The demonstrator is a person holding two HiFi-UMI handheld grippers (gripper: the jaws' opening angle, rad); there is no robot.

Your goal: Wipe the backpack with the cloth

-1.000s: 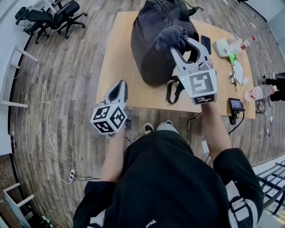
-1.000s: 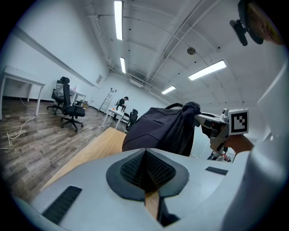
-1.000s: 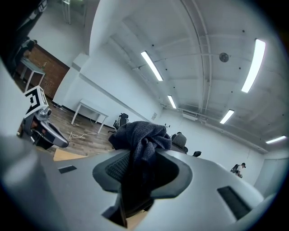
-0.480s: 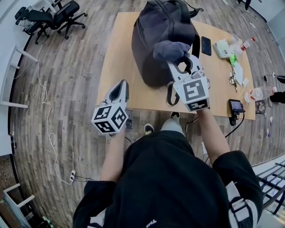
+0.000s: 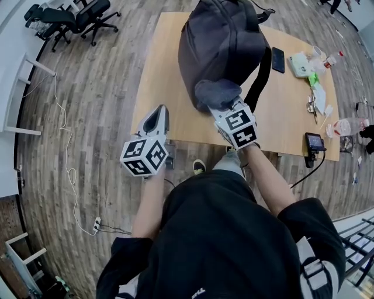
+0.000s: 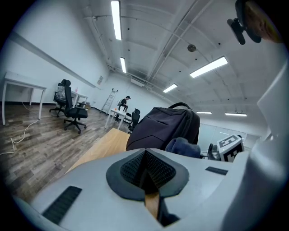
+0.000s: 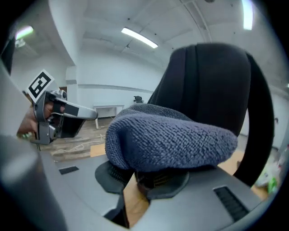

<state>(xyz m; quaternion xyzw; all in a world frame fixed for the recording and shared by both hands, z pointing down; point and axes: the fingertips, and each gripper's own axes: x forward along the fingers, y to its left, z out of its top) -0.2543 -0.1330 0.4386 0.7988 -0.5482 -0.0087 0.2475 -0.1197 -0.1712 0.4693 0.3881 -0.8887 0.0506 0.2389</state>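
A dark grey backpack (image 5: pixel 225 47) stands upright on the wooden table (image 5: pixel 158 76). A blue-grey terry cloth (image 5: pixel 217 93) is bunched against the pack's lower near face. My right gripper (image 5: pixel 227 108) is shut on the cloth; its jaws have just been closing with the cloth between them. In the right gripper view the cloth (image 7: pixel 171 137) bulges over the jaws of the right gripper (image 7: pixel 144 178), with the backpack (image 7: pixel 212 85) right behind it. My left gripper (image 5: pixel 158 117) is shut and empty, just off the table's near left edge. In the left gripper view, past the left gripper (image 6: pixel 145 173), the backpack (image 6: pixel 167 124) and cloth (image 6: pixel 183 146) show.
On the table right of the pack lie a black phone (image 5: pixel 278 59), a white-green packet (image 5: pixel 299 64), a plastic bottle (image 5: pixel 345 125) and a small device (image 5: pixel 312 142) at the near edge. Office chairs (image 5: pixel 76 14) stand far left. A white cable (image 5: pixel 64 146) trails on the floor.
My right gripper has come down the backpack's near face with the cloth, from near the pack's top to its base by the table edge. The left gripper has stayed put.
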